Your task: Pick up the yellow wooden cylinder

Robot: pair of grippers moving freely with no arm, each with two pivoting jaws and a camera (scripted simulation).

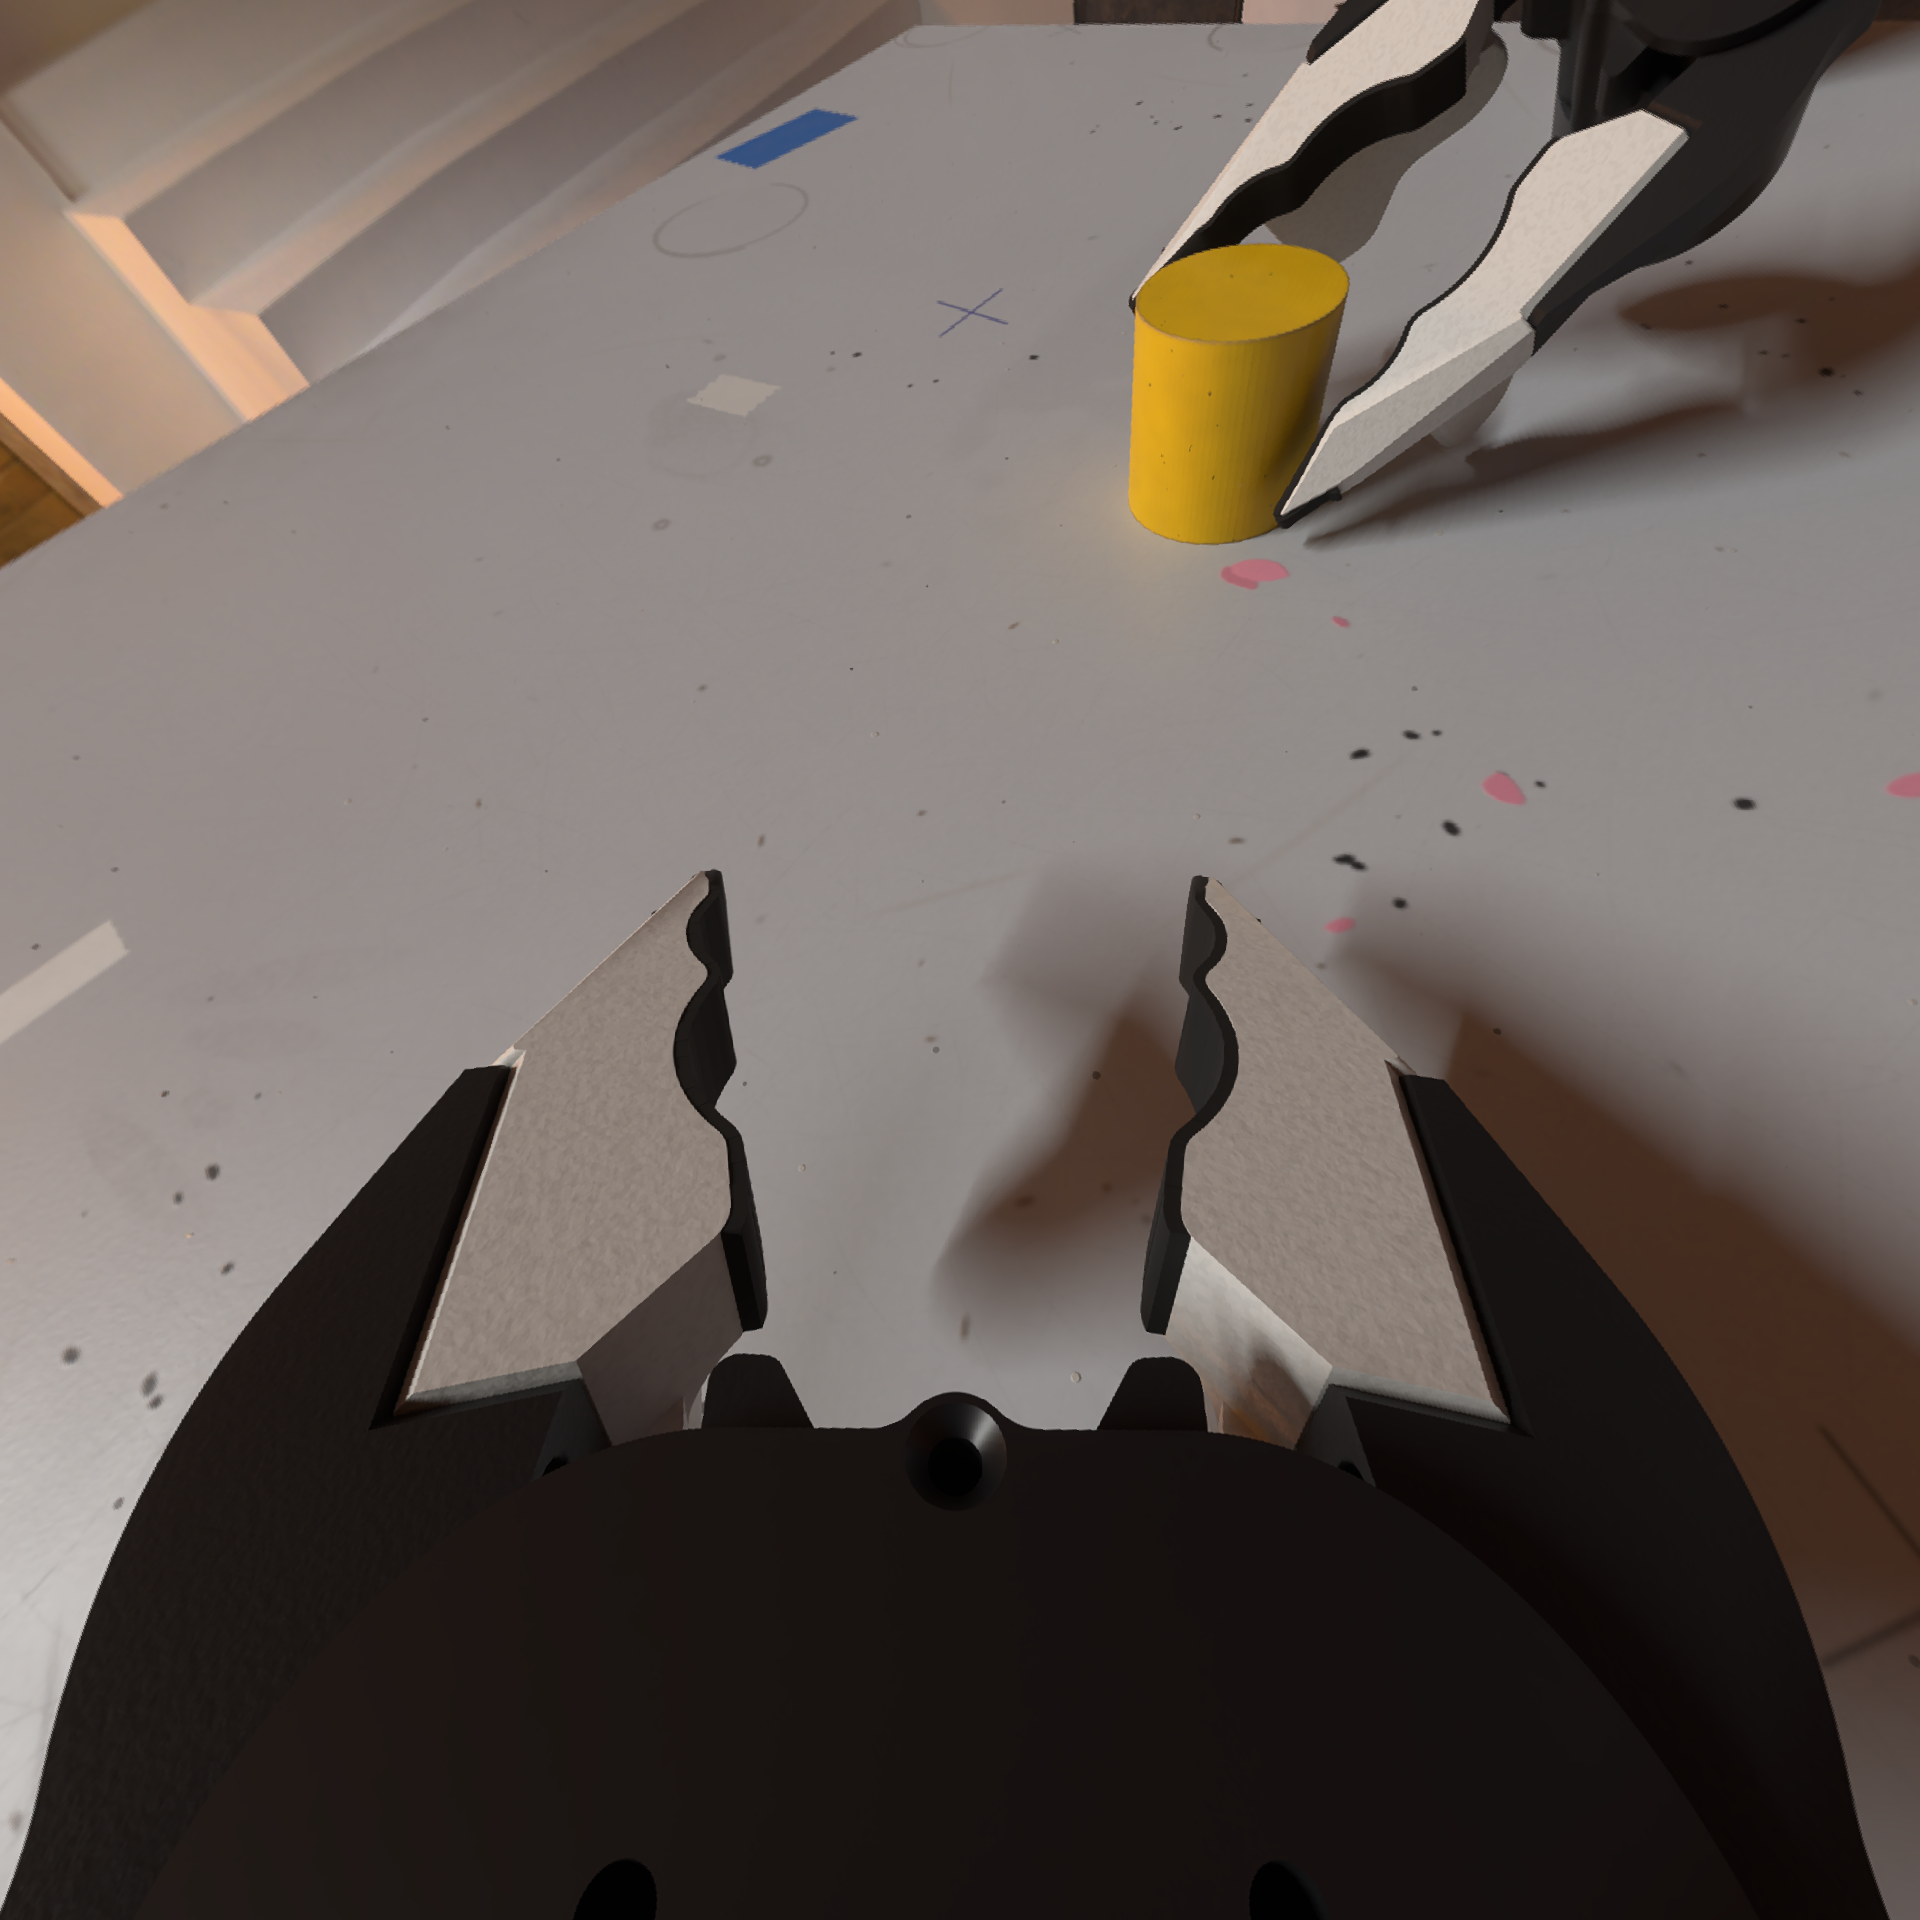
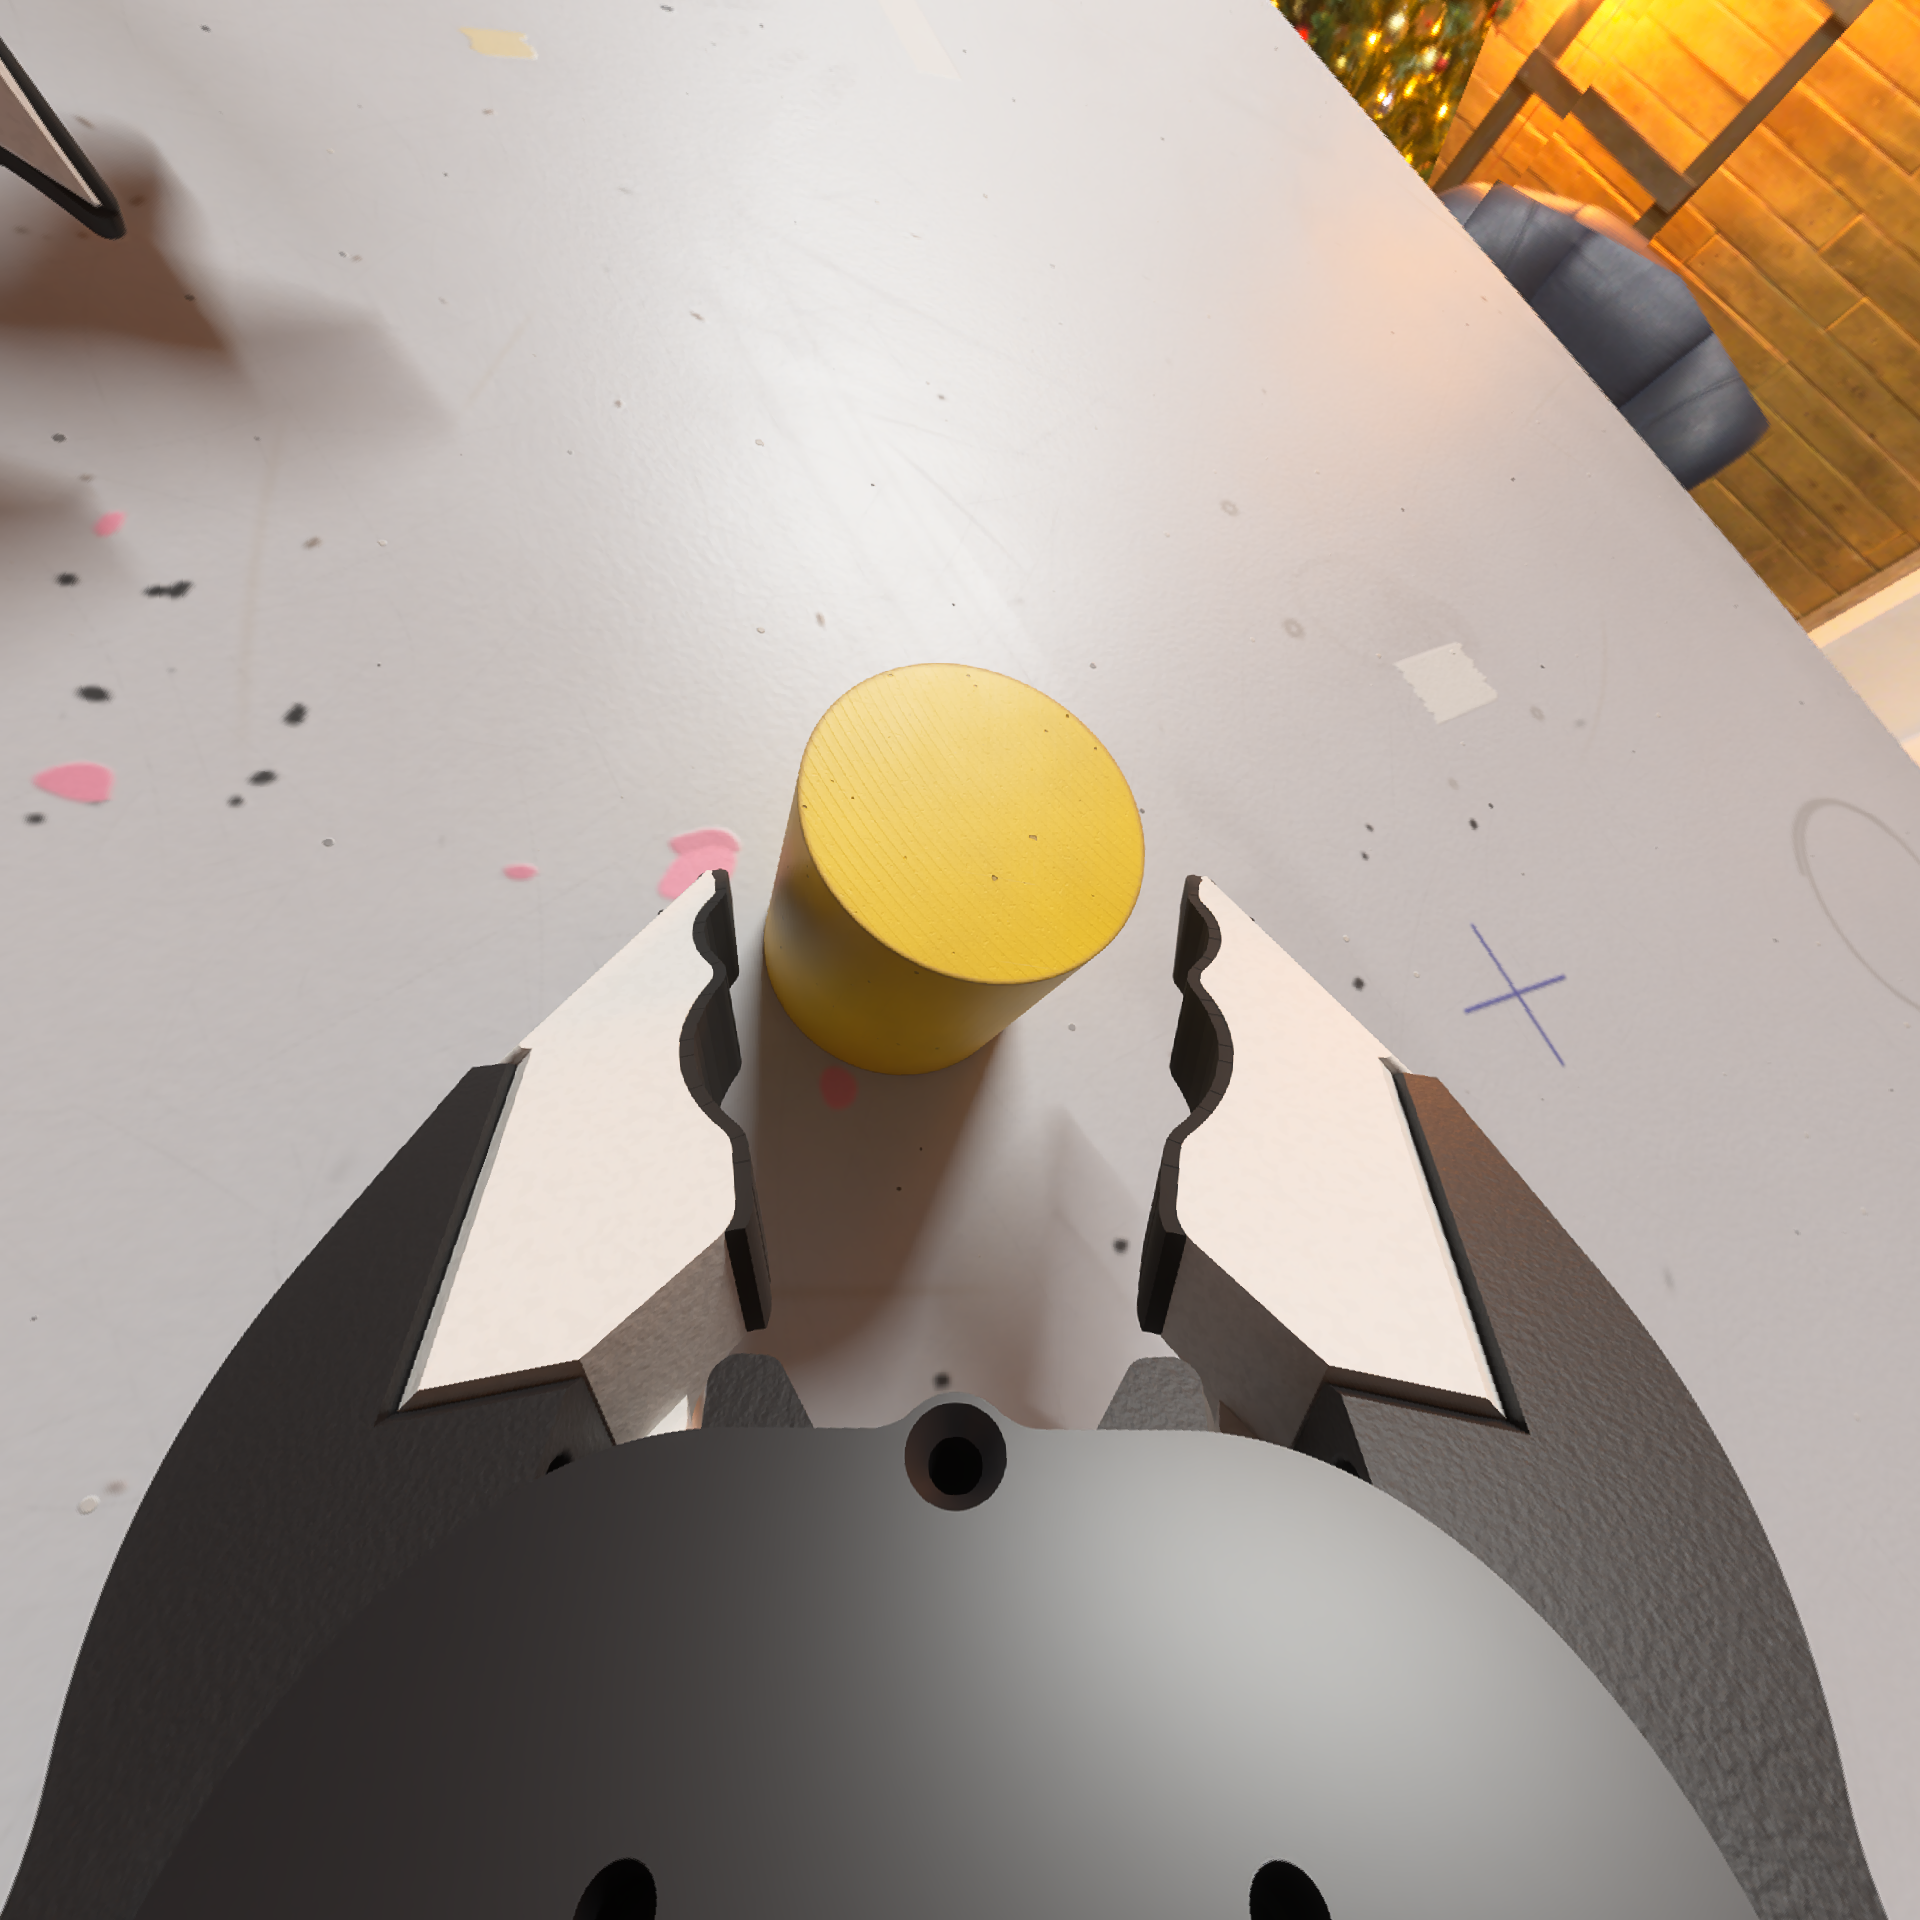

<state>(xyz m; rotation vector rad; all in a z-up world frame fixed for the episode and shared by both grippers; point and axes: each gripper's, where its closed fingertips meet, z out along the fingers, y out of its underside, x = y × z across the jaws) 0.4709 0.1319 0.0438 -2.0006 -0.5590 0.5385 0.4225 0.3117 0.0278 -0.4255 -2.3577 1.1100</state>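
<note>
The yellow wooden cylinder (image 2: 940,831) stands upright on the white table (image 2: 623,364). My right gripper (image 2: 956,881) is open and lowered around it, with one finger on each side. The left finger sits close to the cylinder's side and the right finger shows a gap. In the left wrist view the cylinder (image 1: 1231,416) is far ahead to the right. The right gripper (image 1: 1216,403) straddles it there, fingertips near the table. My left gripper (image 1: 956,883) is open and empty, low over the table and well short of the cylinder. One of its fingertips (image 2: 62,177) shows at the right wrist view's top left.
The table bears black and pink paint specks, a blue tape strip (image 1: 787,137), a beige patch (image 1: 732,395) and a drawn blue cross (image 2: 1517,992). The table edge (image 2: 1558,343) runs diagonally at right, with a dark armchair (image 2: 1621,332) beyond it.
</note>
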